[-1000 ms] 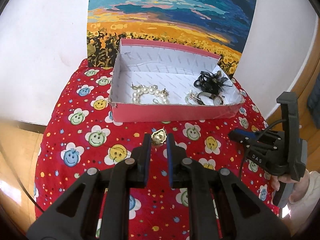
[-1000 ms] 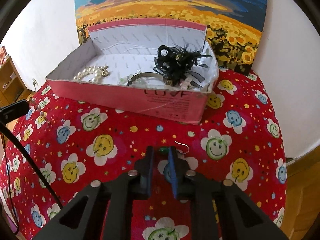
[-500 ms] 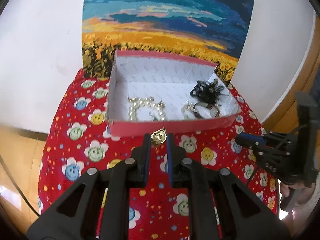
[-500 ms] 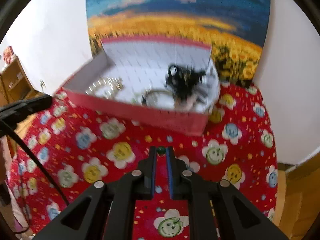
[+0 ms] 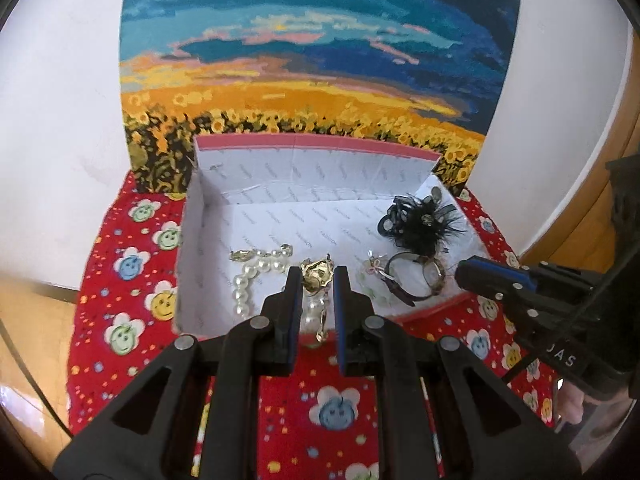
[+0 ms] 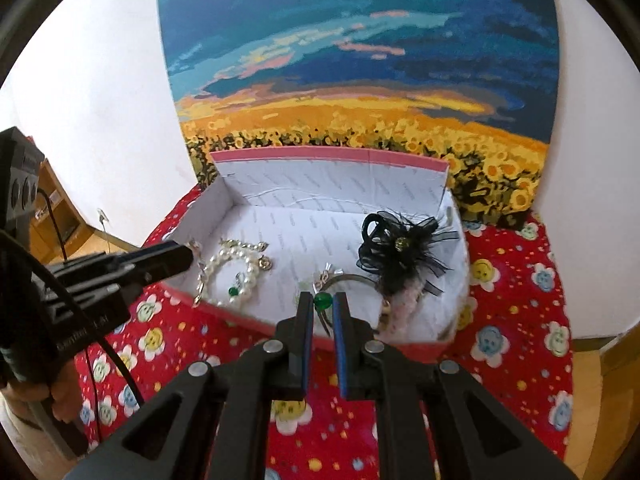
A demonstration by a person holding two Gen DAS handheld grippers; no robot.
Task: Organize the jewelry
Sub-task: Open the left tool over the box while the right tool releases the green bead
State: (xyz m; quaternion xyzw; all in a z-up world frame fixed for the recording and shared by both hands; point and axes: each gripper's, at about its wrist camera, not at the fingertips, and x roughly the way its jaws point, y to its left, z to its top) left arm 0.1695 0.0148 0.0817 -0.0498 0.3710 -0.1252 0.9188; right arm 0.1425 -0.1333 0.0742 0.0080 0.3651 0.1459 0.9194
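Both tools carry earrings over the box.
Our left tool (image 5: pixel 316 280) clamps a gold earring (image 5: pixel 317 274), our right tool (image 6: pixel 323 306) a green bead earring (image 6: pixel 323 301), each poised above the pink box (image 5: pixel 188 248) for dropping beside the pearl bracelet (image 5: pixel 256 276).

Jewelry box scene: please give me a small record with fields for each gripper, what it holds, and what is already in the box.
left gripper: shut on gold earring, over the box front
right gripper: shut on green bead earring, over the box front
box: pink outside, white inside, open top
in box: pearl bracelet, black feather clip, ring
under box: red smiley cloth
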